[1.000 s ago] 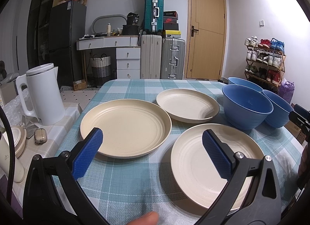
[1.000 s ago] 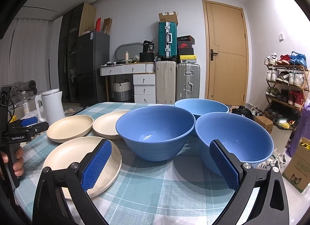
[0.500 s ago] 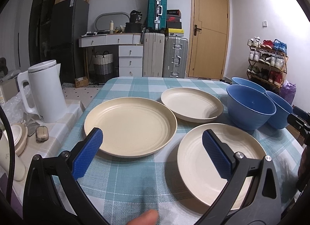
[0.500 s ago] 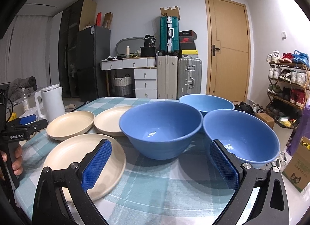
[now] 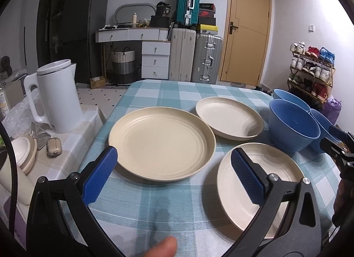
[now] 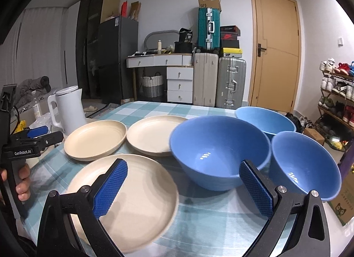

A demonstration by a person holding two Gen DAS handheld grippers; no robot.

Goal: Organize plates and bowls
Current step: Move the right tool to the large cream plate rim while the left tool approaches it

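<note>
Three cream plates lie on a teal checked tablecloth (image 5: pixel 154 199): a large plate (image 5: pixel 161 144), a far plate (image 5: pixel 227 119) and a near plate (image 5: pixel 258 183). Three blue bowls stand to their right: a big bowl (image 6: pixel 219 152), a far bowl (image 6: pixel 265 121) and a right bowl (image 6: pixel 303 166). My left gripper (image 5: pixel 174 168) is open above the near edge of the large plate, its right finger over the near plate. My right gripper (image 6: pixel 183 181) is open, low over the table between the near plate (image 6: pixel 132 192) and the big bowl. Neither holds anything.
A white kettle (image 5: pixel 57 97) stands on a side table left of the plates, with a small case (image 5: pixel 53 149) and a lidded dish (image 5: pixel 22 152). Suitcases, drawers and a wooden door (image 5: pixel 245 35) stand behind. A shoe rack (image 5: pixel 312 73) is on the right.
Both grippers have risen and tilted down a little, so the plates and bowls sit lower and farther in view. The left gripper shifted left. Nothing was grasped.
</note>
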